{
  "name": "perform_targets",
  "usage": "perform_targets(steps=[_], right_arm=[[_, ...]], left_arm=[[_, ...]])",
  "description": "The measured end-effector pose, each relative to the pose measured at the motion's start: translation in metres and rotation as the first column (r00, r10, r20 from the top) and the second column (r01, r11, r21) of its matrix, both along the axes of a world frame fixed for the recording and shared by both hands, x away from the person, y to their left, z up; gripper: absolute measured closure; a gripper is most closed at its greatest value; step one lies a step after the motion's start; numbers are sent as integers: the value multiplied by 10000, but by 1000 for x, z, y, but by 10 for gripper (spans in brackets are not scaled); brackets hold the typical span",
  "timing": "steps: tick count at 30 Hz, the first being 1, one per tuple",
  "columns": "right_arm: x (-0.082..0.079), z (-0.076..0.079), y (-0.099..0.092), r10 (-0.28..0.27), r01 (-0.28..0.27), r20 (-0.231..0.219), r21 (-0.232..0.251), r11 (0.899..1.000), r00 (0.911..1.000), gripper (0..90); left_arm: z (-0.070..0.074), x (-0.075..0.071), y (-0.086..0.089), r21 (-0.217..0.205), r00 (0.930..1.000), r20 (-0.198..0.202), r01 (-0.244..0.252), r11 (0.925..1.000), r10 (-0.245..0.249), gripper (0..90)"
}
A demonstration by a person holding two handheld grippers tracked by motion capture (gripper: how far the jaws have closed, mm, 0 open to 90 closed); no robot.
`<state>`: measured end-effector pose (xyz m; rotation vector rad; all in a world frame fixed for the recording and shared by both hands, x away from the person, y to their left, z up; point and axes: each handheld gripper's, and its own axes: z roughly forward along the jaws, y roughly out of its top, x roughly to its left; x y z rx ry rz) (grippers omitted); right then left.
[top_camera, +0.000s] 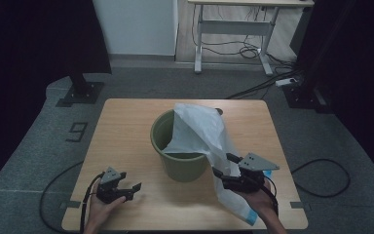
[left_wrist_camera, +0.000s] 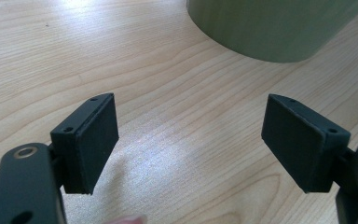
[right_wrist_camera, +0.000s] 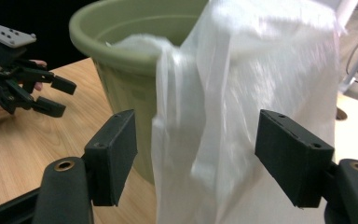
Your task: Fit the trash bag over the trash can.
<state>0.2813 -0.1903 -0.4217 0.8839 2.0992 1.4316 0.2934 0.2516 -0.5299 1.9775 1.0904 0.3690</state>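
Two grippers' fingers — left (top_camera: 126, 186), right (top_camera: 222, 165) — gape, gripping nothing; one bucket (top_camera: 182, 168), one bag (top_camera: 202, 131).

The right gripper (right_wrist_camera: 196, 156) has its jaws wide apart, and the white plastic bag (right_wrist_camera: 251, 93) hangs between them, a bit blurry, seemingly untouched. Behind the bag stands the green bucket (right_wrist_camera: 121, 79) on the desk (right_wrist_camera: 23, 144).
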Motion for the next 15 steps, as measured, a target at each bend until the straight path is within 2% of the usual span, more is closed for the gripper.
perform_targets(steps=[2, 4, 9, 12, 15], right_arm=[[-5, -14, -3, -264, 264, -42, 8, 9997, 9996, 268], [-7, -20, -4, -348, 348, -40, -13, 9994, 9994, 265], [-7, -46, -4, -502, 508, -484, 110, 9986, 9976, 241], [-6, -64, 2, -633, 633, -748, -15, 9980, 9952, 232], [-6, -70, 2, -729, 726, -822, -61, 9973, 9939, 231]], left_arm=[[0, 0, 0, -10, 10000, 5, 9, 10000, -9, 184], [0, 0, 0, -26, 10000, -7, 11, 10000, -11, 184], [-1, 0, -1, -15, 10000, -29, 34, 10000, -34, 184], [0, 0, -1, -26, 10000, -18, 26, 10000, -26, 184], [0, 0, -1, -25, 10000, -12, 15, 10000, -15, 184]])
